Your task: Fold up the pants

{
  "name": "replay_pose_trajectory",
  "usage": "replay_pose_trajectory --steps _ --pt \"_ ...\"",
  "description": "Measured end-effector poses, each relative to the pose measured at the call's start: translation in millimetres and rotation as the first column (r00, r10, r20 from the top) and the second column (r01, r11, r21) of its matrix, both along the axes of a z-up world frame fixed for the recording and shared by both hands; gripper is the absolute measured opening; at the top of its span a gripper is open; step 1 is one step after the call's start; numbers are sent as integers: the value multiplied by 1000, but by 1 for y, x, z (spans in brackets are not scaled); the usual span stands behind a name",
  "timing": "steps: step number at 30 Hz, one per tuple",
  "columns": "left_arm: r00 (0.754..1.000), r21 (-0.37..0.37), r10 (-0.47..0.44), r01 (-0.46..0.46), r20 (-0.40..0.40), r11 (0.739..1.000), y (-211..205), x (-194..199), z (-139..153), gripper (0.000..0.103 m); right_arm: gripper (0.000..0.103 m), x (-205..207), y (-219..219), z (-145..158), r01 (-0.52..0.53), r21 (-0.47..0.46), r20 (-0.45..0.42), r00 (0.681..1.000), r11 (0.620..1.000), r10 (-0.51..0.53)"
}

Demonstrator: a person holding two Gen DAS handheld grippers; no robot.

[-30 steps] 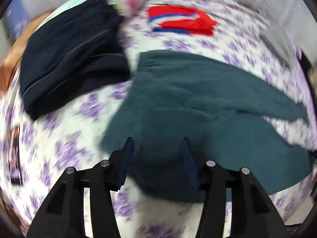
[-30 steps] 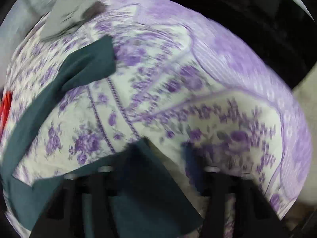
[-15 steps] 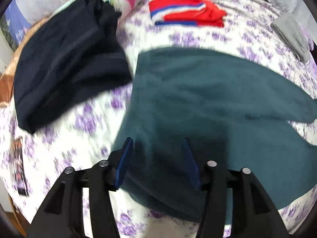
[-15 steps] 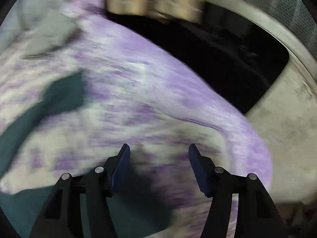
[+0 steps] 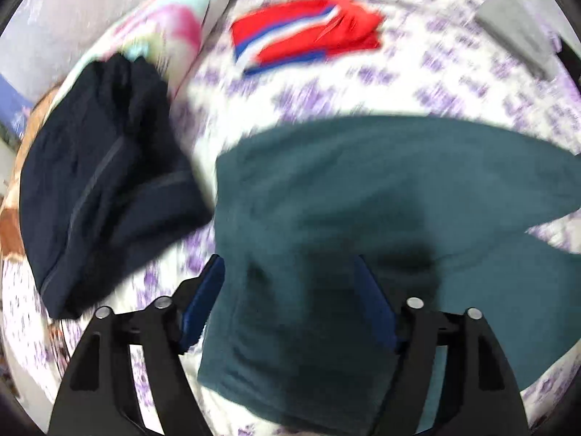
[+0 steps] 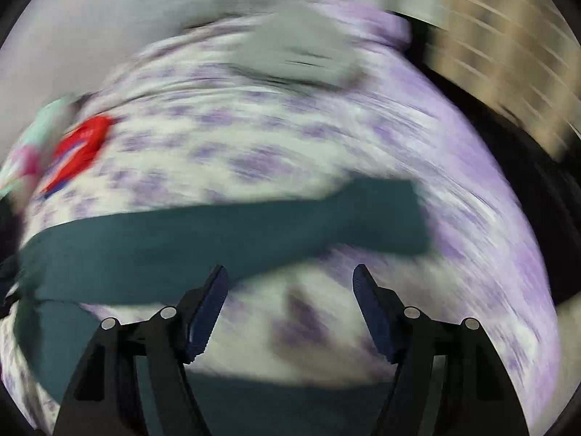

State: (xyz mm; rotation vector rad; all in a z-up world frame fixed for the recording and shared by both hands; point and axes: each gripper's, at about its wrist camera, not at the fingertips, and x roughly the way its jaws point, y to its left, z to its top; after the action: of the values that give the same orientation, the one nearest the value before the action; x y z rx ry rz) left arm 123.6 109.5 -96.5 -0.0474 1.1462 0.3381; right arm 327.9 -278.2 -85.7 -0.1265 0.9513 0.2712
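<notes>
Teal pants [image 5: 363, 189] lie flat, their left edge near navy clothing [image 5: 109, 181].

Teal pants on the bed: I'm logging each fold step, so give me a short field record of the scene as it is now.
surface: bed sheet, white with purple flowers
task item: teal pants, spread flat, legs apart
left gripper: jaws opening, over the pants' waist end, pads not pressing on the cloth
right gripper: jaws opening, only sheet between them, one pant leg lies just beyond
other clothes: dark navy garment left of the pants; red garment beyond; grey garment at the far edge
image quality: both views blurred
</notes>
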Motion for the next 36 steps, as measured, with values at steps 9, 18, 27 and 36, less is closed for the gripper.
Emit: replay_pose_trajectory --steps 9,18,27,36 --pt "1000 -138 -4 4 0 990 -20 10 -20 72 49 23 151 -46 -421 -100 -148 902 902 405" --pt "995 -226 79 -92 -69 970 -22 -10 -53 74 3 48 148 -27 -454 3 -129 883 891 451" --pt "998 -156 36 -42 -45 987 -23 -1 -29 73 29 58 148 -53 -401 -12 -172 903 916 393" --pt "999 48 2 -3 36 999 42 51 5 74 51 39 24 -6 -64 147 -96 992 987 79"
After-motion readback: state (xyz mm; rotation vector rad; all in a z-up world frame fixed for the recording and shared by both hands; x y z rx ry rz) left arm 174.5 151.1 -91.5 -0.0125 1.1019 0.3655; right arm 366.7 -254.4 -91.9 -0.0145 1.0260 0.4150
